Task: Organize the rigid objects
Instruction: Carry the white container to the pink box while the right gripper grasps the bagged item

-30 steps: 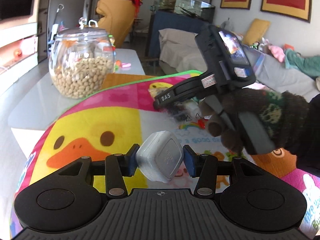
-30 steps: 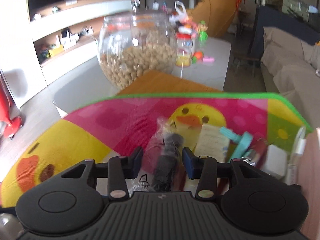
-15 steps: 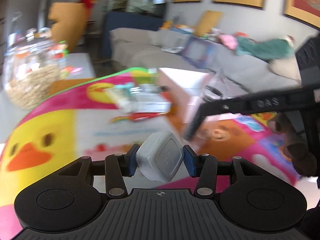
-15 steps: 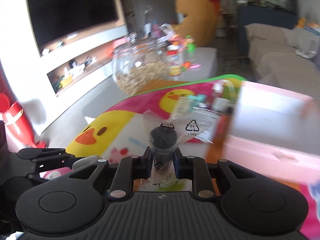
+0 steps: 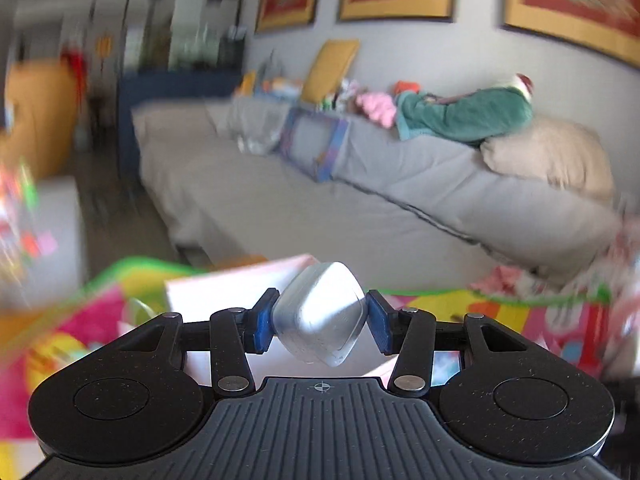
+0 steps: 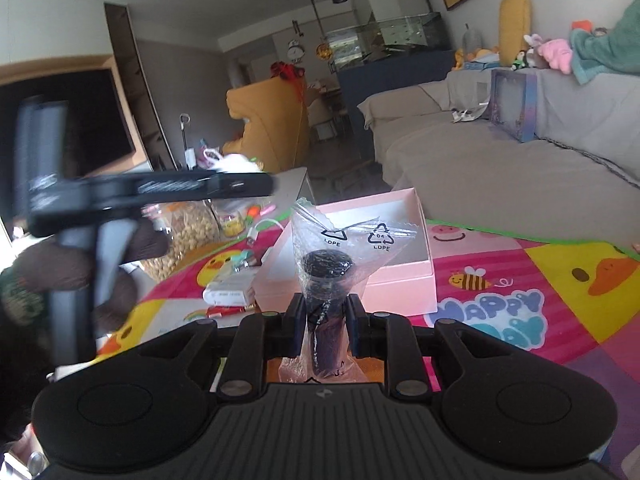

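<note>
My left gripper (image 5: 320, 322) is shut on a small white rounded case (image 5: 320, 314), held corner-up above the near edge of a pink open box (image 5: 224, 284). In the right wrist view my right gripper (image 6: 325, 330) is shut on a black cylindrical part in a clear plastic bag (image 6: 326, 280), raised just in front of the pink box (image 6: 384, 248). The box lies open on the colourful play mat (image 6: 540, 292) and its white inside looks bare. The left gripper's body (image 6: 132, 192) and a gloved hand (image 6: 60, 268) show blurred at the left.
Left of the box lie several small items: a white flat pack (image 6: 228, 290), a red stick (image 6: 226, 311), a white cable (image 6: 262, 228). A glass jar of nuts (image 6: 188, 236) stands behind them. A grey sofa (image 5: 400, 200) runs beyond the mat.
Both grippers swung right from the jar side toward the pink box and rose. The right gripper closed on the bagged black part and lifted it off the mat. The left kept hold of the white case.
</note>
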`<control>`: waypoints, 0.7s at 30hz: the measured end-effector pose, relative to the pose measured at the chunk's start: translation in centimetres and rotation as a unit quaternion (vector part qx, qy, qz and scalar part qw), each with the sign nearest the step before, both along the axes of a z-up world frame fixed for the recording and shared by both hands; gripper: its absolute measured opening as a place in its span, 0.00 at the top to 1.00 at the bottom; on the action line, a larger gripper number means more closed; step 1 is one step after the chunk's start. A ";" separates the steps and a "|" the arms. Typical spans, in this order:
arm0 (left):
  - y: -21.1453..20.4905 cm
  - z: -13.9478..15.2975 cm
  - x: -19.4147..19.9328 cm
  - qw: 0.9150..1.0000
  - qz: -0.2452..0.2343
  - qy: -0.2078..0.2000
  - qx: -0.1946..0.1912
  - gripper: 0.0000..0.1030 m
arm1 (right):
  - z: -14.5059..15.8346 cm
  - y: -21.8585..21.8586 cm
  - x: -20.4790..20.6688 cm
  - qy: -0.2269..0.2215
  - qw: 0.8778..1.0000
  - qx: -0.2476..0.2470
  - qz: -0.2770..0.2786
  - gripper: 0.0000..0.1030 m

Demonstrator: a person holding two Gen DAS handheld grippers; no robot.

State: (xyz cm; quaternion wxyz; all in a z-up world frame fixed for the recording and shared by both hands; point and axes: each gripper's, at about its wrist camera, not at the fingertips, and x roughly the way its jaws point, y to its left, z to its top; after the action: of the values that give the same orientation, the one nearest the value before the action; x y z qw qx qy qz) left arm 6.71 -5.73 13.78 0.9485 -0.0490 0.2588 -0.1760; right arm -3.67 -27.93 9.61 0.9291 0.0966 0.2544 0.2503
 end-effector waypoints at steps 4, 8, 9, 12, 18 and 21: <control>0.4 -2.2 3.8 0.998 0.052 0.033 0.034 0.50 | 0.9 -1.0 0.9 -0.015 1.000 0.013 -0.017 0.80; 1.2 -3.1 3.8 0.999 0.013 -0.001 0.035 0.54 | 2.8 -1.3 3.1 -0.041 0.998 0.041 -0.036 0.80; 1.2 -3.1 3.7 0.999 0.005 -0.011 0.045 0.54 | 3.4 -1.2 3.8 -0.051 0.997 0.047 -0.039 0.80; 0.4 -2.5 2.8 0.993 0.010 -0.071 0.091 0.53 | 4.8 -0.1 6.2 -0.069 0.995 0.046 -0.052 0.80; 5.5 -0.9 1.7 0.993 0.066 -0.094 0.015 0.53 | 6.9 2.0 11.3 -0.047 0.996 0.064 -0.034 0.80; 9.6 -1.3 1.1 0.991 0.112 -0.065 0.015 0.53 | 7.1 3.1 16.2 0.021 0.998 0.063 -0.002 0.71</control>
State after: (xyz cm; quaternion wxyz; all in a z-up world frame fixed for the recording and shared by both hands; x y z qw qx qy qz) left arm 7.80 3.89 12.44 0.9777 -0.0517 0.1920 -0.0672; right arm 12.55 -24.78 16.75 0.9162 0.1602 0.2572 0.2621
